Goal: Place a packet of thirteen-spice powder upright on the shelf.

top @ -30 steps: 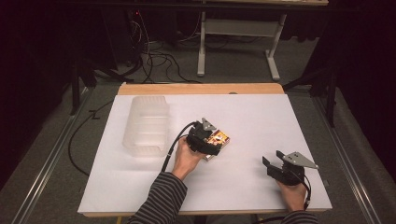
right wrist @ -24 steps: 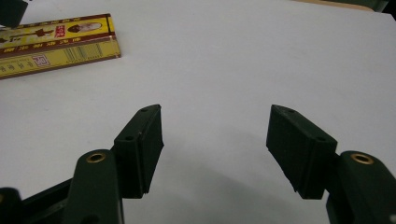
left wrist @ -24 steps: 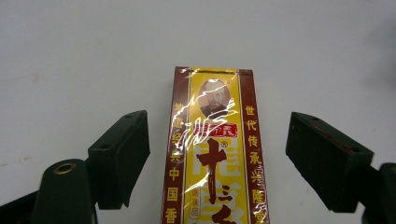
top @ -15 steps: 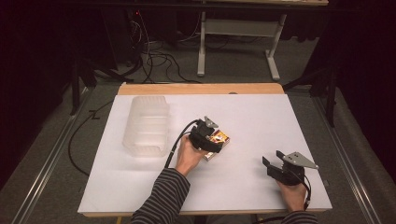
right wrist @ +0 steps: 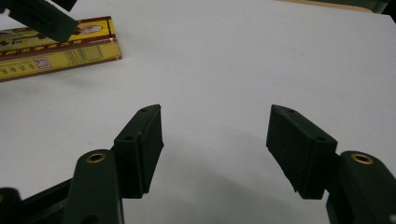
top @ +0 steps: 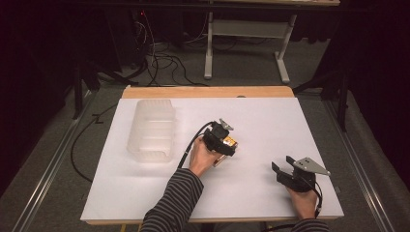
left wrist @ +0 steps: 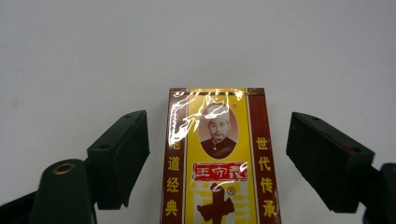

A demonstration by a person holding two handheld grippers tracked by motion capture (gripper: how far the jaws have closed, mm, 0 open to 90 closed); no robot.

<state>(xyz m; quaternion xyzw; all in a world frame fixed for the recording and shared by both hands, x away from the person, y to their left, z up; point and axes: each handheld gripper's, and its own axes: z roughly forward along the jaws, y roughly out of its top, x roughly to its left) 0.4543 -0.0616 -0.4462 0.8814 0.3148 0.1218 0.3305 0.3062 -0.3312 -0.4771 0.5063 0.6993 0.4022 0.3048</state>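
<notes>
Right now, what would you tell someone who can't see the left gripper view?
A yellow and red box with a small portrait and Chinese writing lies flat on a white table. The left hand-held gripper has its two black jaws open, one on each side of the box, not touching it.

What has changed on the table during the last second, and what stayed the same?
Very little. The left gripper shifted slightly toward the person, over the yellow and red box; its fingers stand open on both sides of the box without clamping it. The right gripper stayed open at the near right of the white table, and the clear plastic container did not move.
</notes>
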